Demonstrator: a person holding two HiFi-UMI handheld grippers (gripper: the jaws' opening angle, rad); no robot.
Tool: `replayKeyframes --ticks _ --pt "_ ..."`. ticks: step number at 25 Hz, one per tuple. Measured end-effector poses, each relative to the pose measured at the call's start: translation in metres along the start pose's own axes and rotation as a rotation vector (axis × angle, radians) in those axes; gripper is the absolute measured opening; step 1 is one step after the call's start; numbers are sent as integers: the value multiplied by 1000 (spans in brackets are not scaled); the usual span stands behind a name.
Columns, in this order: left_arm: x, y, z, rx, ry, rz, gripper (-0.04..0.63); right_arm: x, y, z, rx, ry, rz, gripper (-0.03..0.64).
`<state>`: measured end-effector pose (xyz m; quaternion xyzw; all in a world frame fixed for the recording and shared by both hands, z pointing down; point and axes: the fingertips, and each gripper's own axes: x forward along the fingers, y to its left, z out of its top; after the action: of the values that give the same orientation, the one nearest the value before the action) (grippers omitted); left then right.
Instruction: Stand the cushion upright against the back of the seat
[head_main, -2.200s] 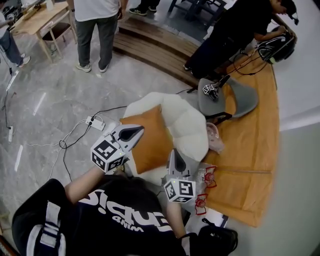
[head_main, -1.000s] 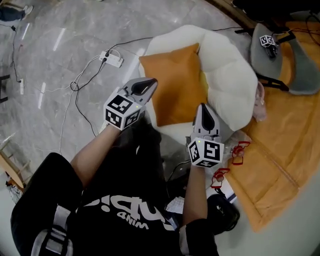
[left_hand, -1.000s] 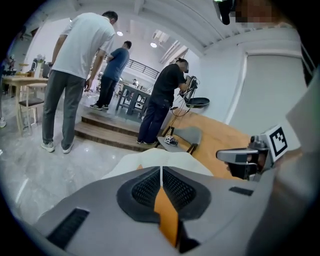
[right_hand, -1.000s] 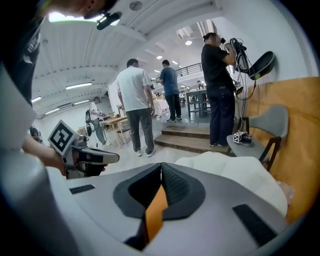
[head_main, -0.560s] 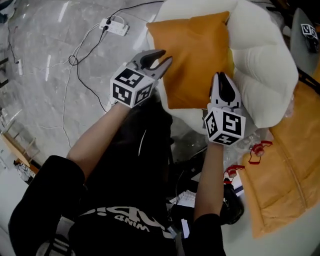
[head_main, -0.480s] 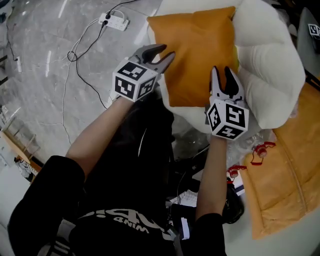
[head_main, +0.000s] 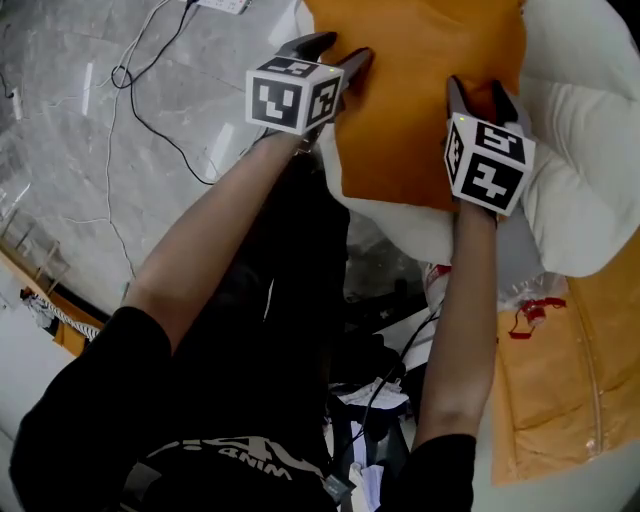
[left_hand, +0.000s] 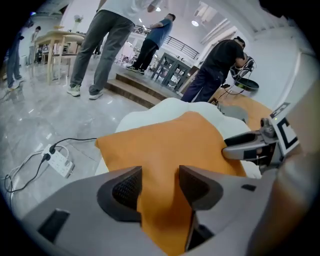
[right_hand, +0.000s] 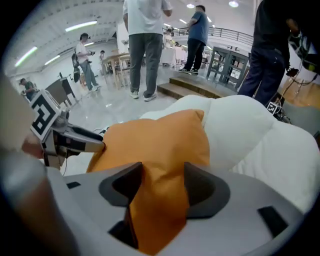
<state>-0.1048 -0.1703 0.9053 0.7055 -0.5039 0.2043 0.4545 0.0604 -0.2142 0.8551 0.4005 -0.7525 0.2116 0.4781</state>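
Observation:
An orange cushion (head_main: 420, 90) lies flat on a white fluffy seat (head_main: 590, 150). My left gripper (head_main: 338, 52) is at the cushion's near left edge and my right gripper (head_main: 477, 95) at its near right edge. Both sets of jaws have just been opening. In the left gripper view the orange cushion (left_hand: 170, 145) runs between the left gripper's (left_hand: 160, 180) spread jaws. In the right gripper view a fold of the cushion (right_hand: 155, 145) sits between the right gripper's (right_hand: 162, 182) jaws. The seat's padded back (right_hand: 250, 130) rises behind the cushion.
A power strip (left_hand: 60, 161) with cables lies on the grey floor to the left. An orange mat (head_main: 570, 380) and a red-handled item (head_main: 530, 310) are at the right. Several people (left_hand: 100, 45) stand by a wooden step beyond the seat. Clutter lies by my legs.
Both grippers have come down from above the seat to the cushion's near edge. Their jaws went from shut to wide apart, and the cushion's edge now lies between each pair.

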Motion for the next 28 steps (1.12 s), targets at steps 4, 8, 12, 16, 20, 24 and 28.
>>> replayKeyframes --ticks 4,8,12,16,20,24,28 --pt "9 8 -8 -8 -8 9 222 15 5 -5 -26 29 -35 252" --pt "14 11 -10 2 -2 2 222 23 6 -10 -40 42 -50 252" --pt "22 15 -14 -4 45 -1 202 31 9 -15 -88 64 -36 217" --pt "27 6 -15 24 114 -12 80 40 14 -20 -78 109 12 120" --pt "21 -3 -14 60 114 -50 14 34 20 -17 40 64 89 42" --pt "10 -9 -10 71 104 -80 12 24 19 -15 90 47 110 37" --pt "-3 -25 -4 109 99 -112 12 4 14 -14 124 4 99 37"
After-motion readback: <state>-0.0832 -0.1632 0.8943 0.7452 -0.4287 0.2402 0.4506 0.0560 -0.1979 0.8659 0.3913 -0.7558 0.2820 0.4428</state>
